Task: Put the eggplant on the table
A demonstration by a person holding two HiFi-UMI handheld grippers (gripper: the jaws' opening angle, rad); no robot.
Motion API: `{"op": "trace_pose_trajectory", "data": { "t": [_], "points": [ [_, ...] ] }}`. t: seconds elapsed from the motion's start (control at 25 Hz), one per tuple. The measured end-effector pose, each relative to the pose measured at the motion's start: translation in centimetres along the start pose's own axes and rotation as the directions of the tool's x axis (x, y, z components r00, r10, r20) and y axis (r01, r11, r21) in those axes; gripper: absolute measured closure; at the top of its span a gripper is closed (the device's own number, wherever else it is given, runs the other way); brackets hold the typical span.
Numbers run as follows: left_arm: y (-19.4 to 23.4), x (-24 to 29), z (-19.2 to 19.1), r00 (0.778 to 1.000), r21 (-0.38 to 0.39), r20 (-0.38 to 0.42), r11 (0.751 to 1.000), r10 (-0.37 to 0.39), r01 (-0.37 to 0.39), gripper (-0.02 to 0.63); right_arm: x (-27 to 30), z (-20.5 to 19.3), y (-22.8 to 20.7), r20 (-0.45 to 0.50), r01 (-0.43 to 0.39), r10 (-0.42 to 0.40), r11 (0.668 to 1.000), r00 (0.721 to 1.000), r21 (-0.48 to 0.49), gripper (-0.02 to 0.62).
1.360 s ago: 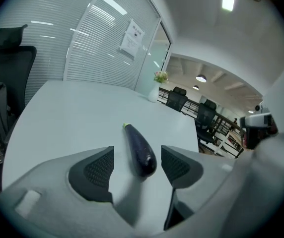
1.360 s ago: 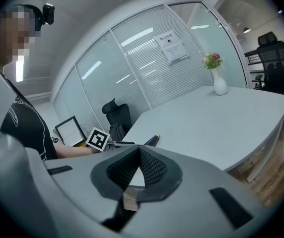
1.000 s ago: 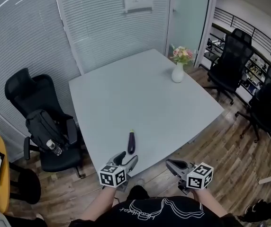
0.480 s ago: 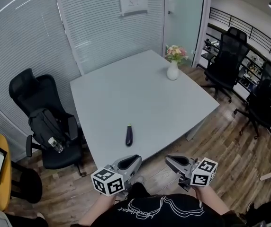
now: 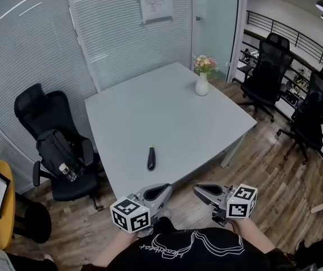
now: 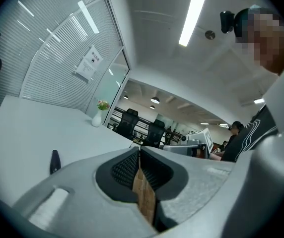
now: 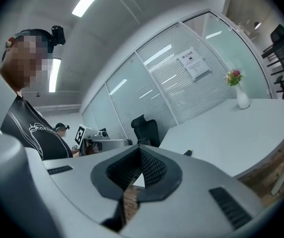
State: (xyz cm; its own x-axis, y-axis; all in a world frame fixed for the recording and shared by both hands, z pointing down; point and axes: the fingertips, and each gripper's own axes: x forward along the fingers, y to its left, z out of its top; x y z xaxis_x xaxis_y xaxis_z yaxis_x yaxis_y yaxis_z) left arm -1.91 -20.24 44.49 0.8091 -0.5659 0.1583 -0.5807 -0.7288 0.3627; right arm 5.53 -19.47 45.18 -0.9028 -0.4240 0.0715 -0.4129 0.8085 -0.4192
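Observation:
A dark purple eggplant [image 5: 151, 157] lies alone on the grey table [image 5: 167, 112], near its front edge; it also shows small in the left gripper view as the eggplant [image 6: 55, 161]. My left gripper [image 5: 164, 189] is held off the table, below the front edge, with its jaws shut and nothing between them. My right gripper [image 5: 198, 189] hangs beside it, also off the table, jaws shut and empty. Neither gripper touches the eggplant.
A white vase with flowers [image 5: 202, 83] stands at the table's far right corner. A black chair with a backpack and bottle [image 5: 54, 145] sits left of the table. More black office chairs [image 5: 271, 72] stand on the wooden floor at the right.
The left gripper has drawn back from the eggplant, off the table edge, and shut its jaws. The right gripper has also pulled back a little. The eggplant stays on the table.

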Motion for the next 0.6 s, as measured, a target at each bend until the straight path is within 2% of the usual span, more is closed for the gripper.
{"op": "trace_pose_trajectory", "data": {
  "t": [0.2, 0.36, 0.6],
  "points": [
    [-1.6, -0.4, 0.1, 1.000, 0.001, 0.008, 1.000, -0.002, 0.002, 0.584, -1.1, 0.0, 0.9, 0.000, 0.001, -0.001, 1.000, 1.000, 0.000, 0.587],
    [-2.6, -0.9, -0.3, 1.000, 0.003, 0.010, 1.000, 0.008, -0.008, 0.584, -1.6, 0.3, 2.1, 0.047, -0.054, 0.053, 0.998, 0.997, 0.021, 0.587],
    [-3.1, -1.7, -0.5, 0.999, 0.008, 0.026, 1.000, 0.026, -0.026, 0.584, -1.8, -0.5, 2.6, 0.033, -0.050, 0.050, 0.999, 0.998, 0.012, 0.586]
  ]
}}
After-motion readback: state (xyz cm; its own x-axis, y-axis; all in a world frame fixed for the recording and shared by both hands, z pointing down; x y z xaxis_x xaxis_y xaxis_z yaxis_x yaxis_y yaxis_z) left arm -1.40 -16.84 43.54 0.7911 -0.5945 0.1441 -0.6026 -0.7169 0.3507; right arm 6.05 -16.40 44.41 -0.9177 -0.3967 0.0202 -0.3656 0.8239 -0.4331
